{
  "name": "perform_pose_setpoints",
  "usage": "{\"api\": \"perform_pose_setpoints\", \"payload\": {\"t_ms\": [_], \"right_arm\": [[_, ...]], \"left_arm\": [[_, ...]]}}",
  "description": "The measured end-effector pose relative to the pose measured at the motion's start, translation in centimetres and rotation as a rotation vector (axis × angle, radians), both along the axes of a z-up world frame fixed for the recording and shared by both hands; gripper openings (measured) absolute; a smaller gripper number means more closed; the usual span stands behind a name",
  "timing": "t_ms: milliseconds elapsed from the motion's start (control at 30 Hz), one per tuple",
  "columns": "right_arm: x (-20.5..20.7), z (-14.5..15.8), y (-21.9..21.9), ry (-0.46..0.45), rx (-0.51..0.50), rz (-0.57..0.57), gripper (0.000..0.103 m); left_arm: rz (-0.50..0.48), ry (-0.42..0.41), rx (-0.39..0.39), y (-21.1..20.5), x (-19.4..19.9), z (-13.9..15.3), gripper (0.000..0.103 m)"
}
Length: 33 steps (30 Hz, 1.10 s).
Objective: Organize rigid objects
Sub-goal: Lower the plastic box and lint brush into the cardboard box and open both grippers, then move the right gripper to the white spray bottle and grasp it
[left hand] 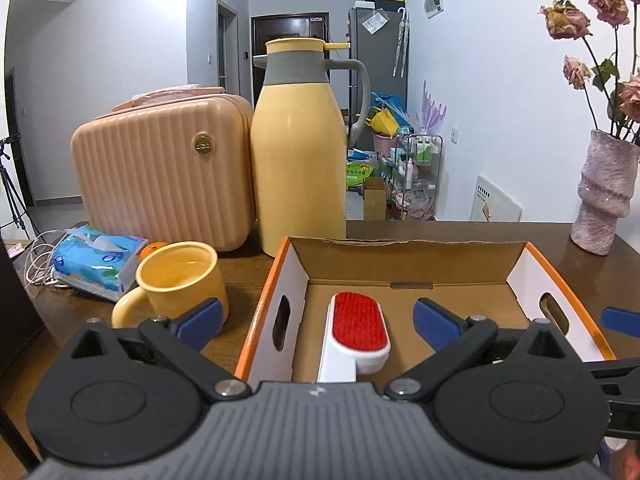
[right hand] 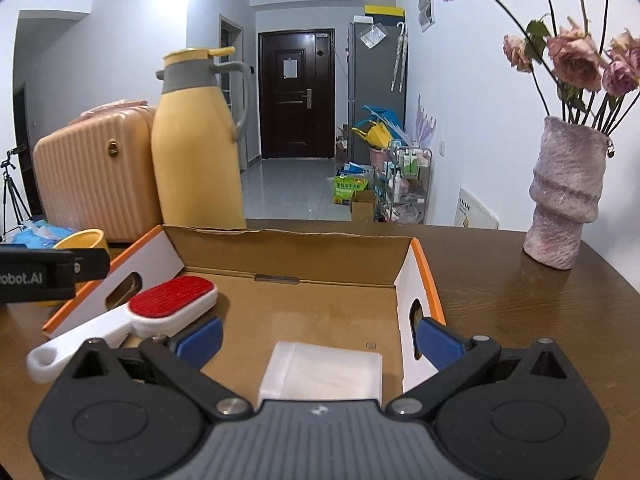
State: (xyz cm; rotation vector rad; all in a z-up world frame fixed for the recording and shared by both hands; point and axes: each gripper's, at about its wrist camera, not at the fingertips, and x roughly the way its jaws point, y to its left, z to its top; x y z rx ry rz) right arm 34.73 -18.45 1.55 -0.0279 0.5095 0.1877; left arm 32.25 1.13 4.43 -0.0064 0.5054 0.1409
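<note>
A cardboard box (left hand: 400, 260) with orange rims sits on the brown table, its near side open. Inside at the left lies a white lint brush (left hand: 358, 328) with a red pad, its handle pointing toward me. My left gripper (left hand: 318, 320) is open wide just behind the brush, and its blue pads are not touching it. In the right wrist view, the brush (right hand: 172, 300) lies at the box's (right hand: 288, 256) left side. A translucent white container (right hand: 320, 372) rests on the box floor. My right gripper (right hand: 320, 342) is open above it, with its pads clear of the container's sides.
Left of the box stand a yellow mug (left hand: 180, 276), a tall yellow thermos jug (left hand: 300, 152) and a pink ribbed case (left hand: 160, 172). A blue tissue pack (left hand: 96, 260) and white cables lie at the far left. A pink vase (right hand: 564, 200) of dried roses stands right of the box.
</note>
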Motion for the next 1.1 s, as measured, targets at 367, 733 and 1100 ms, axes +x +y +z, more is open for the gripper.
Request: {"api": "perform_pose_setpoints", "payload": {"t_ms": [367,733,1100], "right_arm": [[-6.1,1.3,0.2,-0.057,-0.015,0.031,0.103],[-12.0,1.5,0.3,-0.078,-0.013,0.060,0.103],[-17.1,0.8,0.9,-0.080,-0.032,0.104,0.103]], "left_arm": [[0.004,-0.026,-0.012,0.7,-5.8,1.1,0.103],[0.005,-0.010,-0.012,1.3,-11.5,0.6,0.103],[0.019,0.008,-0.012,2.1,-16.7,-0.3,0.103]]}}
